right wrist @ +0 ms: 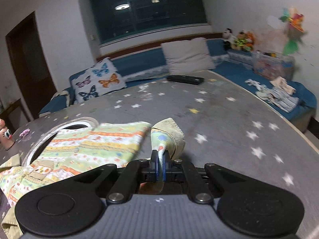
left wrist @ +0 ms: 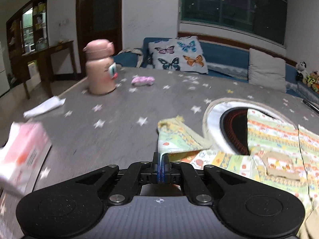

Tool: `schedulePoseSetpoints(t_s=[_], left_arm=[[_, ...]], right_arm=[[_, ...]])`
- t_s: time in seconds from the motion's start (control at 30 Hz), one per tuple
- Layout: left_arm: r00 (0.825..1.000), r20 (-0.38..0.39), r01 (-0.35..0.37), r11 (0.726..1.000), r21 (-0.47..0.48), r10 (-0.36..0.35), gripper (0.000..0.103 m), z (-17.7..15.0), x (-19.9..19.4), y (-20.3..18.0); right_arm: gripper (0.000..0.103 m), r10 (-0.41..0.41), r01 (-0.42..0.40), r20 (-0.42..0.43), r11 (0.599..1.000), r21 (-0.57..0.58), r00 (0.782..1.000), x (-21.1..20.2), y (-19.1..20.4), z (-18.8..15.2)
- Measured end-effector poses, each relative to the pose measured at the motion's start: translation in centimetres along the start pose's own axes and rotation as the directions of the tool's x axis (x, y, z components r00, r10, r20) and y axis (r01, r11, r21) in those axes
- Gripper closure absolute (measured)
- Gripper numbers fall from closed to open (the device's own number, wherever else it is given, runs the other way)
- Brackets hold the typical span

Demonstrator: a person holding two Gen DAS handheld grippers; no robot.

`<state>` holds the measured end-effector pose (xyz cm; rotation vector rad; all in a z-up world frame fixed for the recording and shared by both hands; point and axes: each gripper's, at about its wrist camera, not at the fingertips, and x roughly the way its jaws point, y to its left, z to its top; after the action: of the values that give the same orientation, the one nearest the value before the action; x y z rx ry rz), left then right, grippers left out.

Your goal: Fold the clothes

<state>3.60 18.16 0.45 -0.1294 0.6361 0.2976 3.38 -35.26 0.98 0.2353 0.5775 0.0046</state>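
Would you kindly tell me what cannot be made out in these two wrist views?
- Left wrist view: the pink box is motion-blurred and cut by the left edge; print unreadable.
- Left wrist view: the garment runs off the right edge; full shape unknown.
- Right wrist view: the garment's near part lies behind the right claw.
- Right wrist view: the dark flat object is too small to identify.

A pink cartoon-faced bottle [left wrist: 100,67] stands on the grey star-printed tablecloth [left wrist: 119,119] near a pink crumpled scrap [left wrist: 143,80]. Behind, a butterfly cushion [left wrist: 177,54] leans on the blue sofa [left wrist: 225,54]; a black remote [right wrist: 185,79] lies at the far edge.
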Motion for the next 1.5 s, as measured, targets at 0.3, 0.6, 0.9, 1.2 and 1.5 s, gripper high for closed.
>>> schedulePoseSetpoints(t_s=[0.3, 0.6, 0.9, 1.2, 1.5], left_arm=[[0.999, -0.031, -0.018, 0.999, -0.031, 0.017, 0.101, -2.9, -2.8, 1.8], [0.998, -0.054, -0.039, 0.999, 0.004, 0.039, 0.093, -3.8, -3.3, 1.9], [0.996, -0.017, -0.083, 0.991, 0.103, 0.085, 0.048, -3.8, -3.4, 0.7], [0.992, 0.031, -0.13, 0.963, 0.235, 0.126, 0.017, -3.9, -2.6, -1.2], [0.975, 0.073, -0.221, 0.948, 0.231, 0.209, 0.008, -2.1, 0.0, -0.8]], right_arm=[[0.092, -0.124, 0.128, -0.044, 0.987, 0.097, 0.991, -2.1, -5.0, -3.3], [0.071, -0.262, 0.259, 0.037, 0.962, 0.083, 0.964, -4.8, -5.9, -2.8], [0.063, -0.13, 0.13, 0.004, 0.988, -0.078, 0.991, -1.4, -1.1, -2.2], [0.053, -0.226, 0.219, -0.104, 0.973, -0.074, 0.968, -1.2, -2.7, -4.7], [0.044, -0.263, 0.248, -0.092, 0.958, -0.145, 0.961, -2.1, -2.1, -5.4]])
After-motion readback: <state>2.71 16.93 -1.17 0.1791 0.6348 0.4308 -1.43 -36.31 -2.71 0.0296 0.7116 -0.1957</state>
